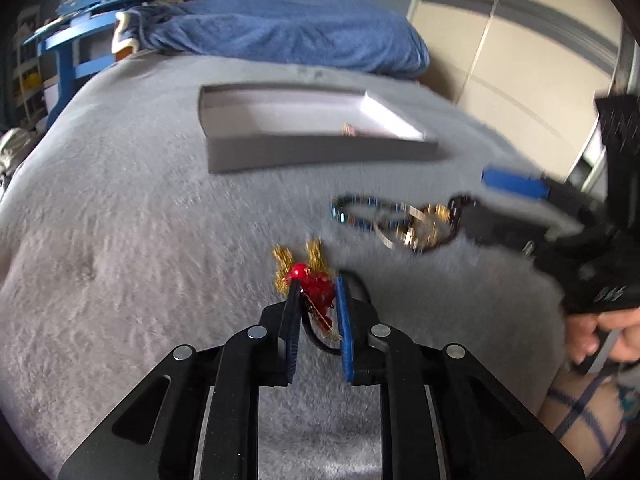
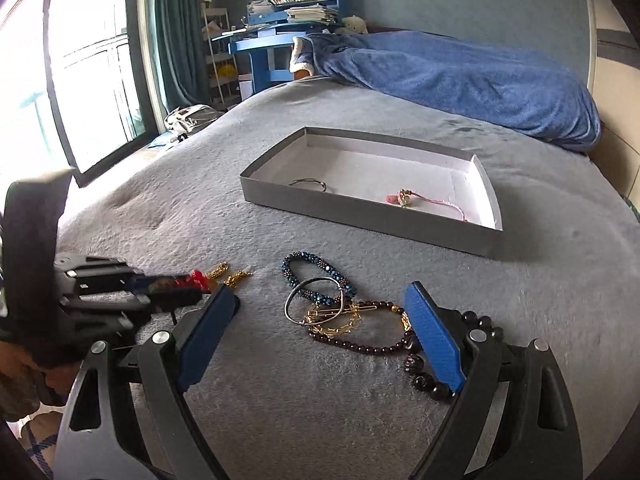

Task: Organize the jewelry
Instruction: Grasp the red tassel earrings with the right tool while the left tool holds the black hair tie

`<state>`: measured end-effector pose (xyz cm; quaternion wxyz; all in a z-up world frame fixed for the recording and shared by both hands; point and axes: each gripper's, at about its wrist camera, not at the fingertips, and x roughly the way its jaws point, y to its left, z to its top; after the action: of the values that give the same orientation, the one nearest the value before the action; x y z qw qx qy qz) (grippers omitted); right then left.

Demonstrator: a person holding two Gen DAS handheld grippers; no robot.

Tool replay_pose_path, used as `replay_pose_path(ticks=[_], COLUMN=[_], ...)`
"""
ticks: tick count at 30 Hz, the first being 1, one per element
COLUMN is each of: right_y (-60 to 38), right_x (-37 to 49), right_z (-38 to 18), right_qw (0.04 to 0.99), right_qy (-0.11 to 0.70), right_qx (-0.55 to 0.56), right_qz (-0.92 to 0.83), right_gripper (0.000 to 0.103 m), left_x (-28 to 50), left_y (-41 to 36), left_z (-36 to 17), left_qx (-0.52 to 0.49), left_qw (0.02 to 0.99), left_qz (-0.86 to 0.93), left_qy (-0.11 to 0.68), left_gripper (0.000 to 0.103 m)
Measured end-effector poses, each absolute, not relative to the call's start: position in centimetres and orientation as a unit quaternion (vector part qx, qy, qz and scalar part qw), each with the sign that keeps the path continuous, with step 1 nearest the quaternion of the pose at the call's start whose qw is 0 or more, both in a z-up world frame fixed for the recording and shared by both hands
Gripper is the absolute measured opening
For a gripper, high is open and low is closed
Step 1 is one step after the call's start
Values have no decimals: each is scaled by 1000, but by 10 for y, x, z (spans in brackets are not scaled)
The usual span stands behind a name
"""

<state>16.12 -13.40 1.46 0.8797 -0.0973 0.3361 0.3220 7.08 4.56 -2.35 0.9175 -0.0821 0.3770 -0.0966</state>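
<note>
My left gripper (image 1: pixel 317 280) is shut on a red beaded ornament with gold tassels (image 1: pixel 314 280), just above the grey bedspread; it also shows in the right wrist view (image 2: pixel 198 280). My right gripper (image 2: pixel 320 300) is open and empty, low over a pile of jewelry: a blue beaded bracelet (image 2: pixel 320 268), a silver ring hoop (image 2: pixel 296 300), a gold chain (image 2: pixel 336 320) and a dark bead bracelet (image 2: pixel 376 346). The pile also shows in the left wrist view (image 1: pixel 400 220). A grey tray (image 2: pixel 360 216) behind it holds a black cord (image 2: pixel 308 184) and a pink cord piece (image 2: pixel 420 200).
A blue blanket (image 2: pixel 460 76) lies bunched at the far end of the bed. A blue desk with books (image 2: pixel 280 32) stands beyond the bed, with a window (image 2: pixel 80 64) at the left. Larger dark beads (image 2: pixel 428 380) lie under my right finger.
</note>
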Motion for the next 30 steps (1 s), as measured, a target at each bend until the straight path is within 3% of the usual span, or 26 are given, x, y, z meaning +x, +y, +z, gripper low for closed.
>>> replay_pose_path(ticks=[7,14,17,20,30], right_y=[-111,-59,-48,-44,-17], right_x=[164,160,156,151,144], right_z=[12,-3,-10,-13,-21], right_qw=[861,812,803,799,787], right_qy=[353,398,408,408,404], right_qx=[-107,-120,-126,-130,-157], right_qz=[349,410,416,422,438], right_gripper=[83,60,59,59,59], left_x=[62,60,56,50,22], left_y=[70,91,109,122,144], left_z=[8,1,-10,-20,-34], left_qx=[-113,-133,-158,-169,-187], left_qw=[931,921,913,910,905], left_qz=[-94,-81,-56,-42,-39], left_qy=[333,358,372,377,381], left_gripper=[15,15,15,26,31])
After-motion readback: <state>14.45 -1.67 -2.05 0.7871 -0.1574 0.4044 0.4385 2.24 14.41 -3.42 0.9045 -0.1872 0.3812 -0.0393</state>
